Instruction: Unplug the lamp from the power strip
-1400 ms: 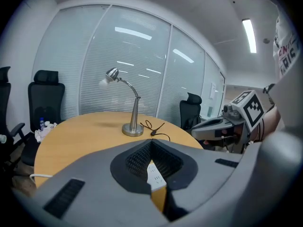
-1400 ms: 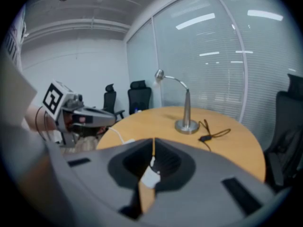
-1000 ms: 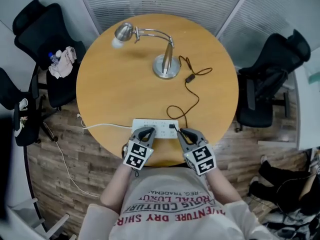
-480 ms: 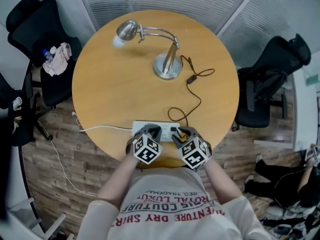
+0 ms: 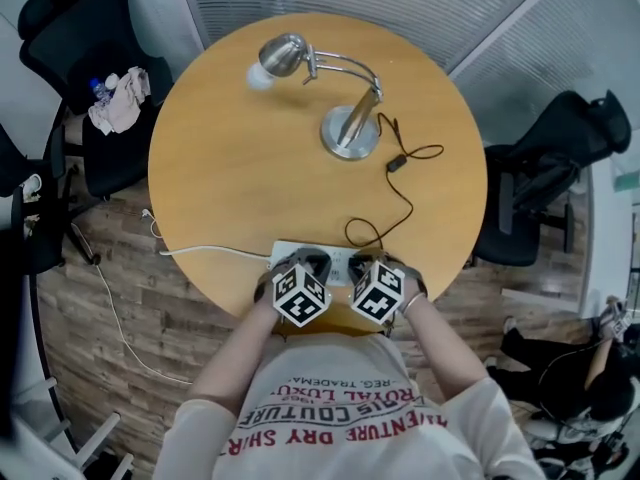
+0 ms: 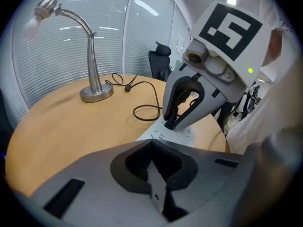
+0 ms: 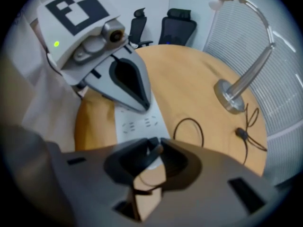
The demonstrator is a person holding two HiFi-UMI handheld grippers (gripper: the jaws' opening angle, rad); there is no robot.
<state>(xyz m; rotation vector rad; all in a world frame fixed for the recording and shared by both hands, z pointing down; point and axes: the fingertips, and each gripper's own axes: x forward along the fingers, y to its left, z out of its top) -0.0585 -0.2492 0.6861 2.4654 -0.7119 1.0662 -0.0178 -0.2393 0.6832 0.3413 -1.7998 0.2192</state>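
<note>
head view: we see the white power strip (image 5: 340, 259) at the near edge of the round wooden desk (image 5: 250, 168). the left tongs (image 5: 314, 261) and right tongs (image 5: 366, 264) are on it, and the silver gooseneck lamp (image 5: 350, 133) stands farther back.

left gripper view: the left tongs (image 6: 156, 191) are closed and empty, tips on the strip.

right gripper view: the right tongs (image 7: 154, 146), just closing, pinch the lamp's black plug (image 7: 152, 150).

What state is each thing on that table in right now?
Lamp: upright, plugged in.
Power strip: flat, held down.
Plug: seated in the strip.
Left gripper: fingers shut, pressing the strip.
Right gripper: fingers just been closing, now gripping the plug.
</note>
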